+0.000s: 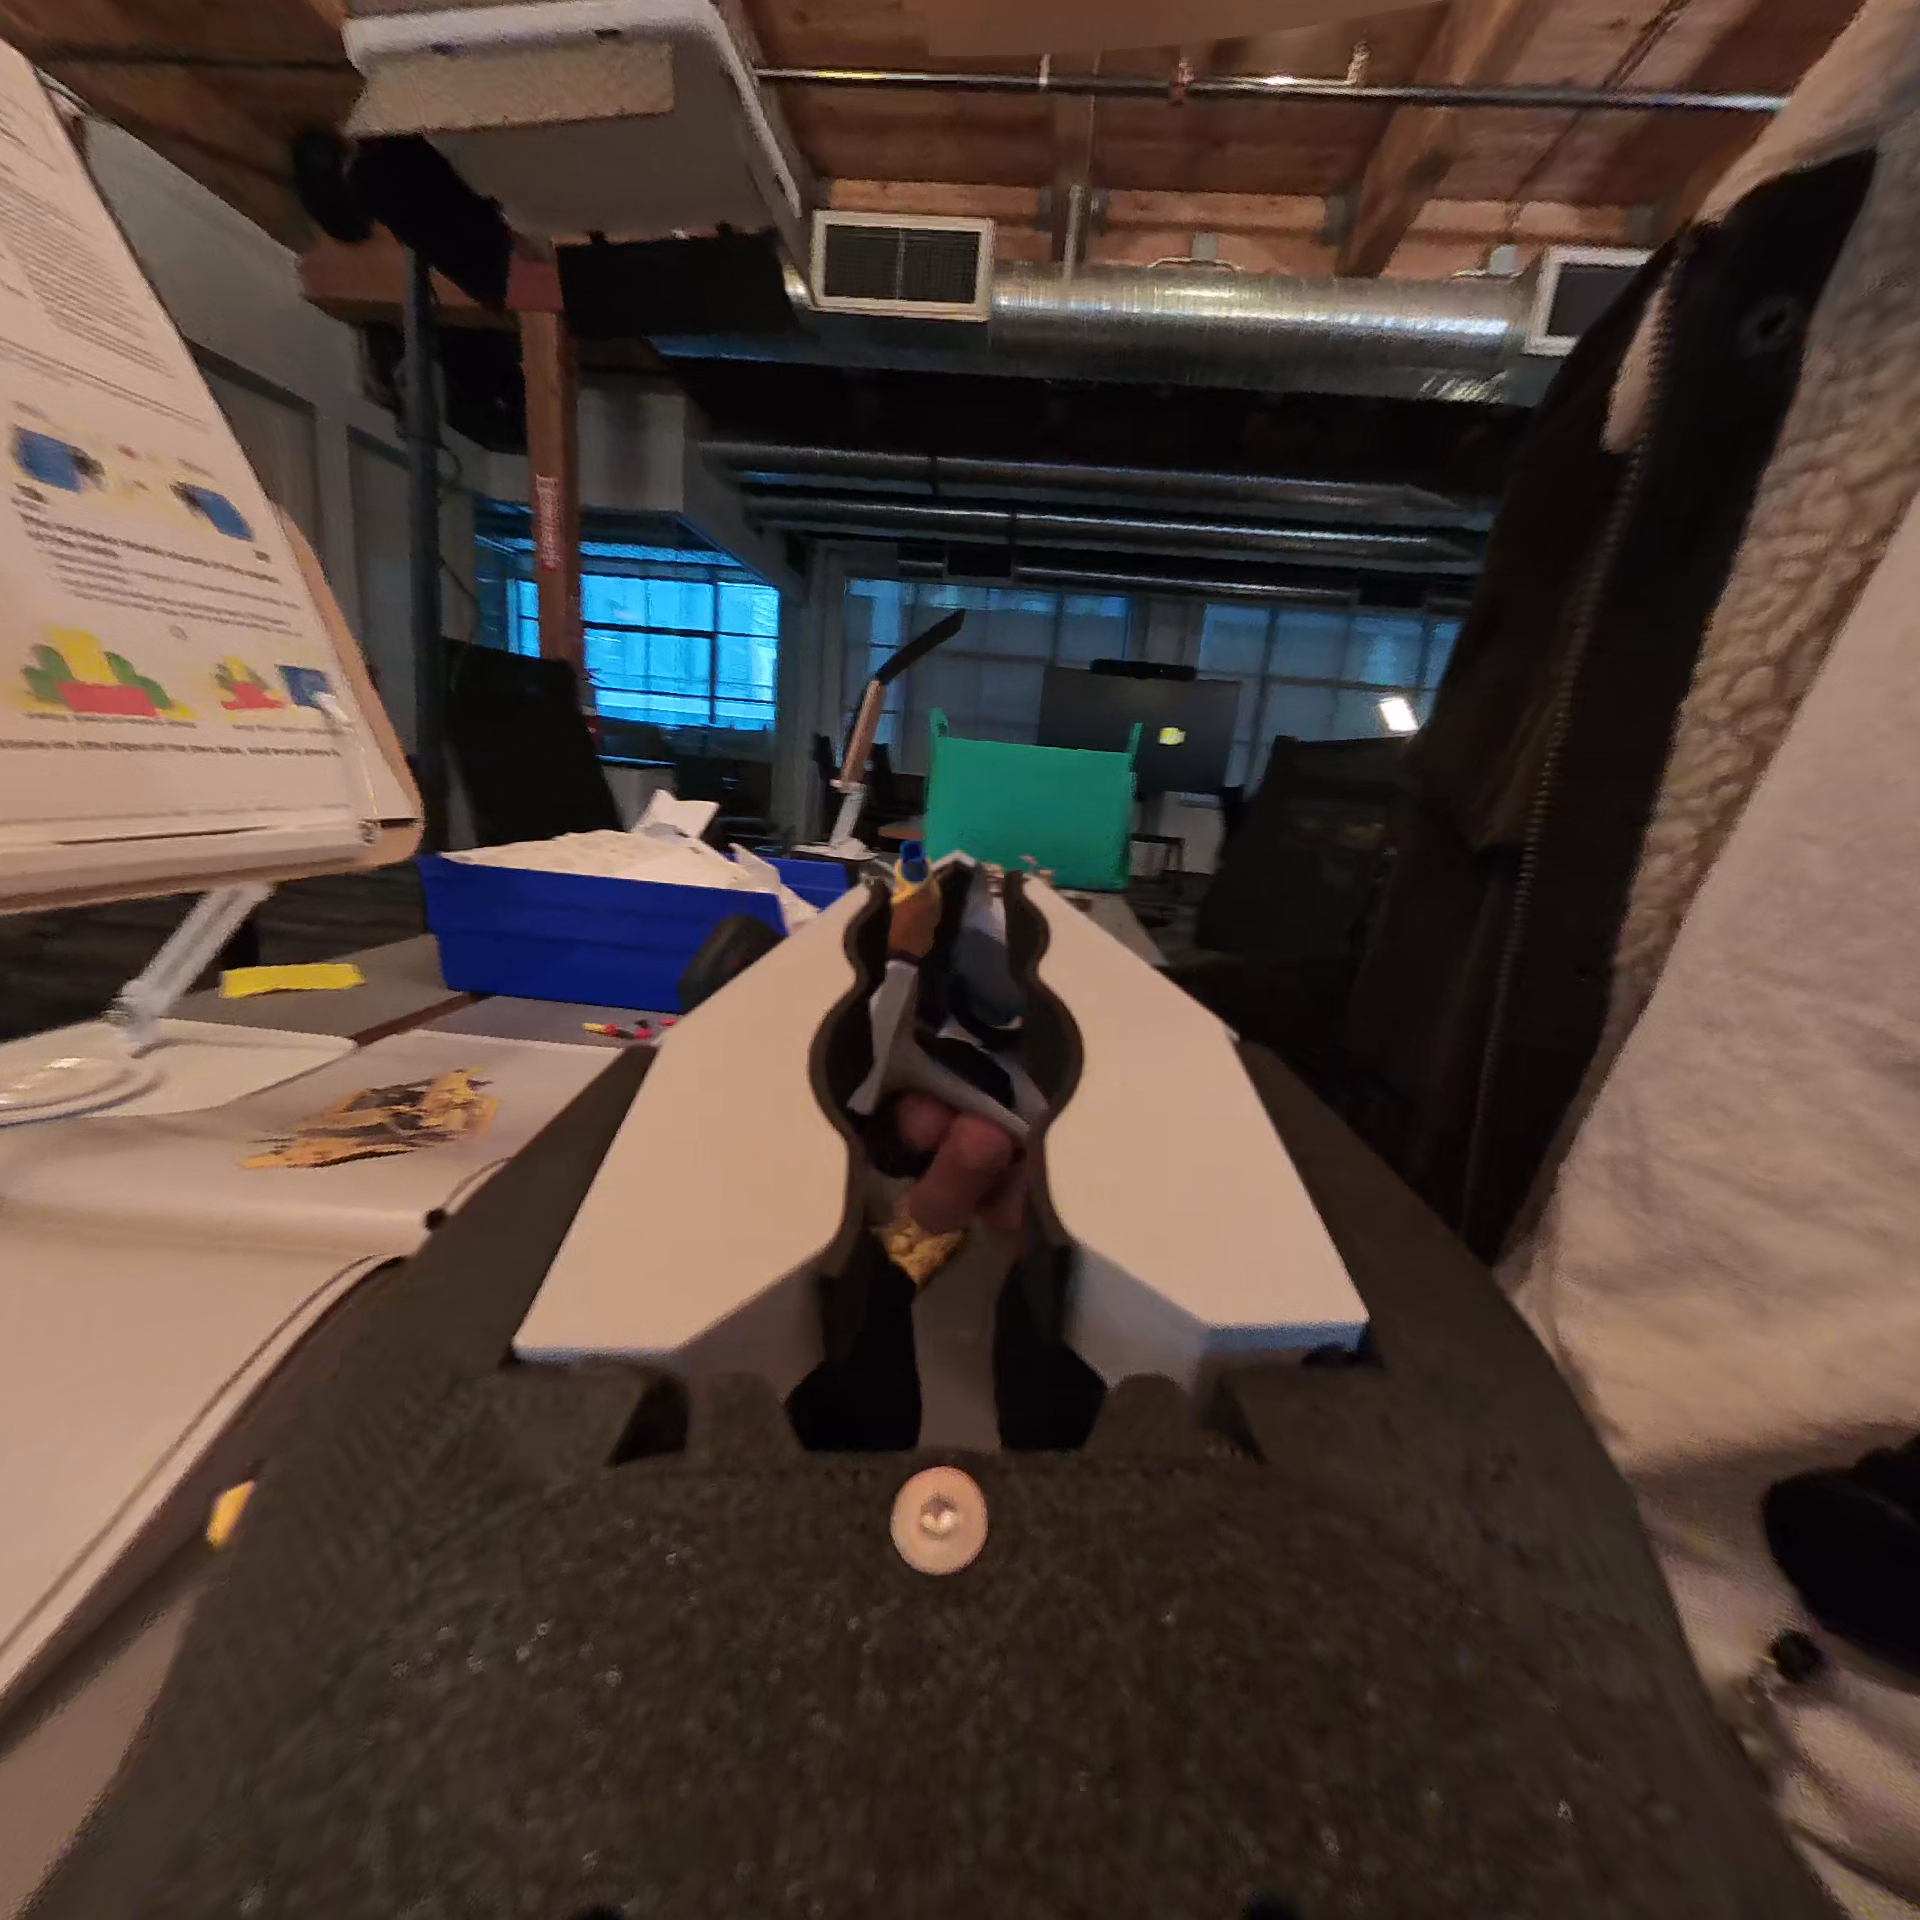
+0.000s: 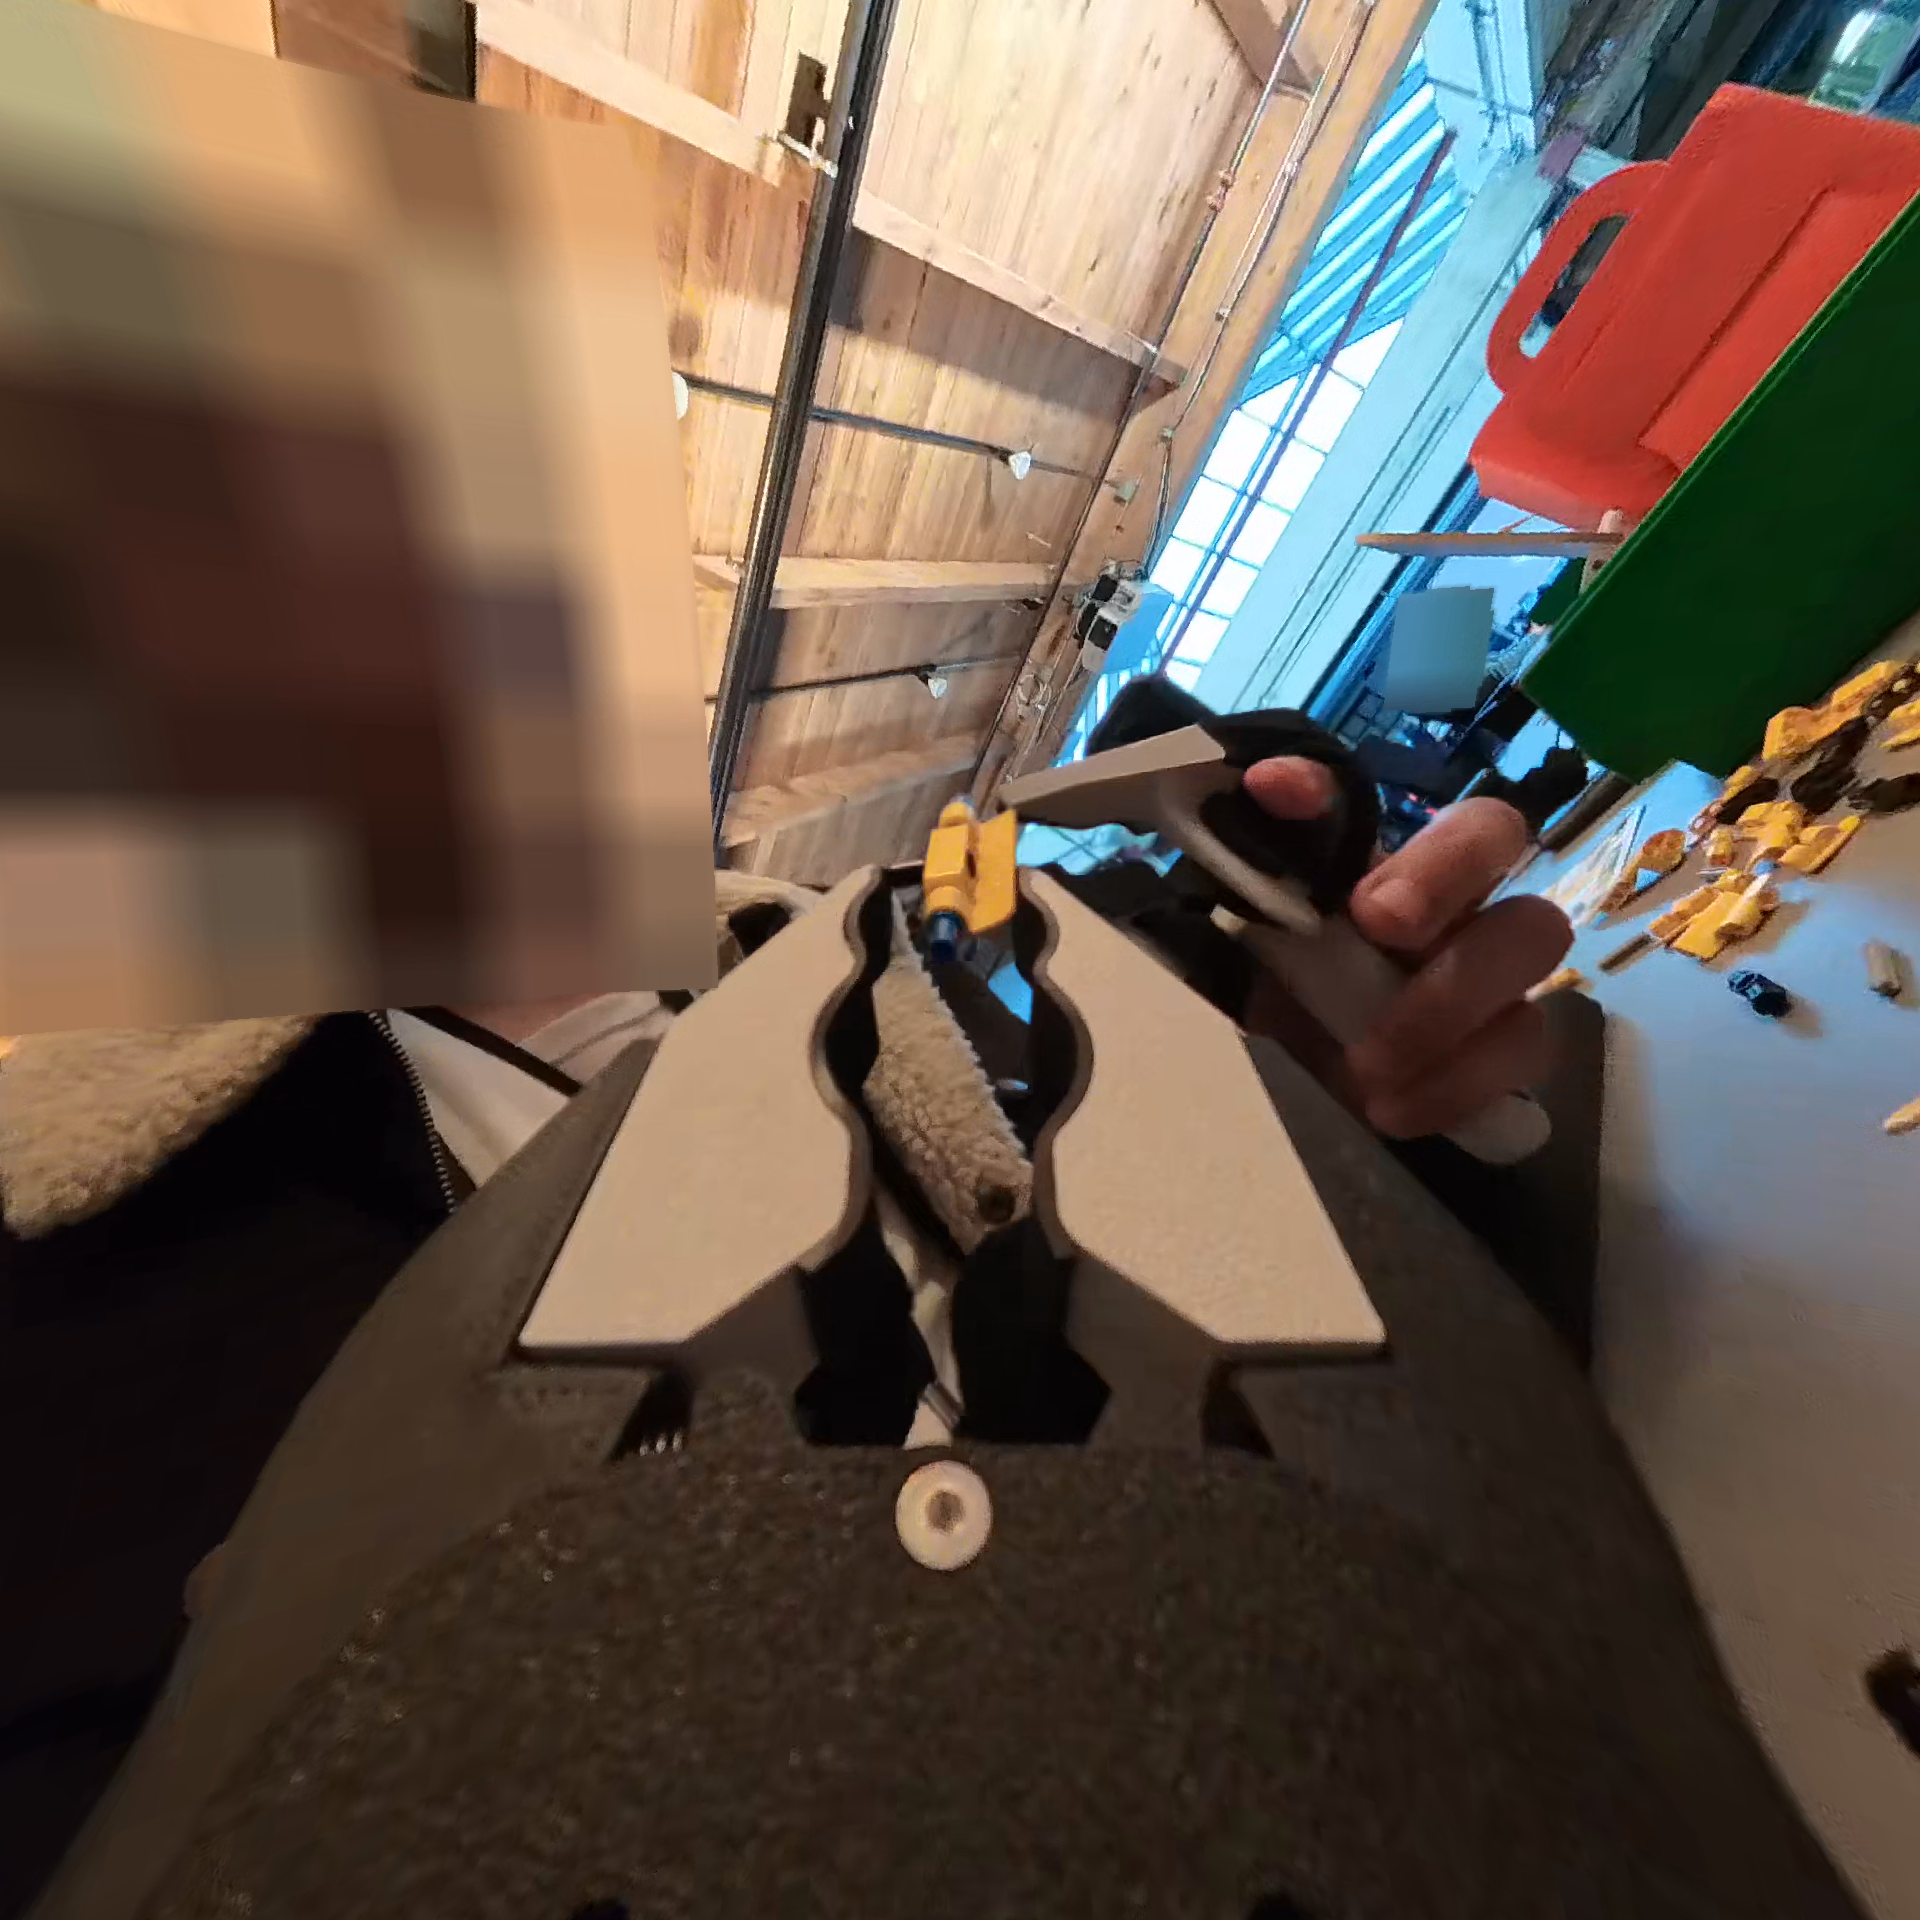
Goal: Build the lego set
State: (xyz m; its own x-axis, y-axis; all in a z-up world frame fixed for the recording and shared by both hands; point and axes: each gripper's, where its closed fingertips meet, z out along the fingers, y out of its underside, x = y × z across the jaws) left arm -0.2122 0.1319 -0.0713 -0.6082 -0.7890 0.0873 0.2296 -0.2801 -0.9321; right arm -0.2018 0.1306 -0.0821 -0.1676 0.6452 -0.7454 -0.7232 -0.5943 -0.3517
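Worktop (image 2: 1714, 1195) lower right, loose parts — both jaws clamp yellow piece (image 2: 971, 871); twisting could pop it free.

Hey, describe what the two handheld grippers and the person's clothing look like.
Each gripper, left and right, has two pale grey angular fingers with wavy dark-lined inner edges, on a speckled black body with a white screw. The person wears a dark zipped jacket with cream fleece lining.

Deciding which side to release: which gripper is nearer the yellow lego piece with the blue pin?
Right: the right gripper pinches the yellow lego piece at its fingertips; the left gripper sits just beside it, tip first.
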